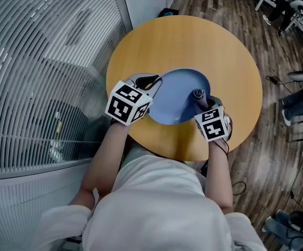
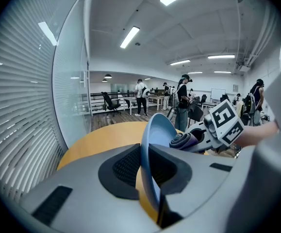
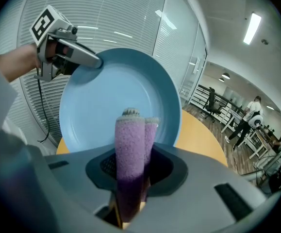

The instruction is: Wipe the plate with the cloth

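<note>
Left gripper [image 1: 154, 82] holds blue plate [image 1: 180, 98] tilted above round wooden table [image 1: 193, 41], plank floor [image 1: 274, 135].

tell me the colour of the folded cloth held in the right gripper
Purple; the fuzzy folded cloth shows best in the right gripper view.

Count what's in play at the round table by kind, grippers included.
plate: 1, blue, clamped at its rim by the left gripper
cloth: 1, purple, rolled, in the right gripper
grippers: 2
table: 1
Total: 5
</note>
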A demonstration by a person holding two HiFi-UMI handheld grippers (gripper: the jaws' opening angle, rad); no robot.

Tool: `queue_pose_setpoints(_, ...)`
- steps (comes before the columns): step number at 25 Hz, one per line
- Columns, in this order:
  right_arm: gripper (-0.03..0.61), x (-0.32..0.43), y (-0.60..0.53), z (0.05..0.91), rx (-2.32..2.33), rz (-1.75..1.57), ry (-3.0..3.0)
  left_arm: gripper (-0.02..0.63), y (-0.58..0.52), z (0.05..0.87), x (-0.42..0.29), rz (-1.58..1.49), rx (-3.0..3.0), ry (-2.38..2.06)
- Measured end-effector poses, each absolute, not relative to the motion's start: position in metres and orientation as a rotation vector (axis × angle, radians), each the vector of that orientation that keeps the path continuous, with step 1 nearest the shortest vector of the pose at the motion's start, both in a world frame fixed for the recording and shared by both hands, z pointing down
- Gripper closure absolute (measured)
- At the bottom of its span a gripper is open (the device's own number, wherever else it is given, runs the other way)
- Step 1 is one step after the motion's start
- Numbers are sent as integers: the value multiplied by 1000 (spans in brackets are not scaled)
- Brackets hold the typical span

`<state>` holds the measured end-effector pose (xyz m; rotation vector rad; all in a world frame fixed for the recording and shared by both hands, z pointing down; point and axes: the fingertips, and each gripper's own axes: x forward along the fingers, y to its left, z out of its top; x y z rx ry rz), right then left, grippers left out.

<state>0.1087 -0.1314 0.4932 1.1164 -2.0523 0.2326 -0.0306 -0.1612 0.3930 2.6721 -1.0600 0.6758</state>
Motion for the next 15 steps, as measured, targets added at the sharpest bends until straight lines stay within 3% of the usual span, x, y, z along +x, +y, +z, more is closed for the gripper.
queue_pose_setpoints(15, 477, 33, -106, 492, 879, 128, -2203, 574, -158, 397, -35, 614, 2640, -1054)
